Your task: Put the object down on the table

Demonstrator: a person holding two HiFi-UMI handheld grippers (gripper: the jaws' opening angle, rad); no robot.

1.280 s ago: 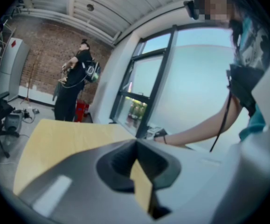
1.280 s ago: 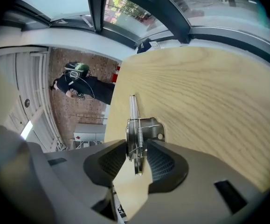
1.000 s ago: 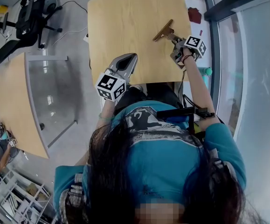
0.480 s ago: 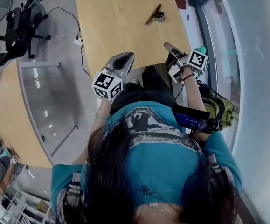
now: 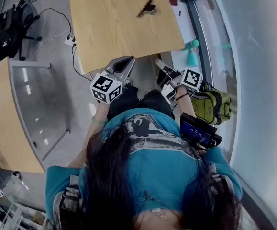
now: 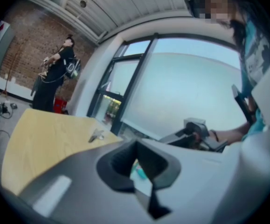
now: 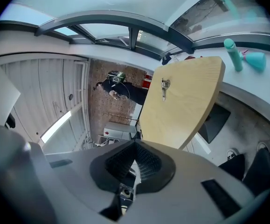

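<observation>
The object (image 5: 146,7), a small wooden-handled tool with a metal end, lies alone on the far part of the wooden table (image 5: 109,28); it also shows small in the left gripper view (image 6: 96,135) and the right gripper view (image 7: 164,87). My left gripper (image 5: 127,60) is held off the table's near edge, close to the person's lap, jaws together with nothing in them (image 6: 136,143). My right gripper (image 5: 158,62) hangs beside it, past the near right corner, shut and empty (image 7: 135,143).
A teal bottle (image 5: 192,44) and a teal cone (image 7: 255,59) stand on the window ledge at right. A green backpack (image 5: 214,104) lies on the floor by the right arm. A glass-topped table (image 5: 38,95) is at left. A person (image 6: 55,73) stands far off.
The right gripper has let go of the object, drawn back off the table toward the body and closed. The left gripper drew back too. The object stays on the table.
</observation>
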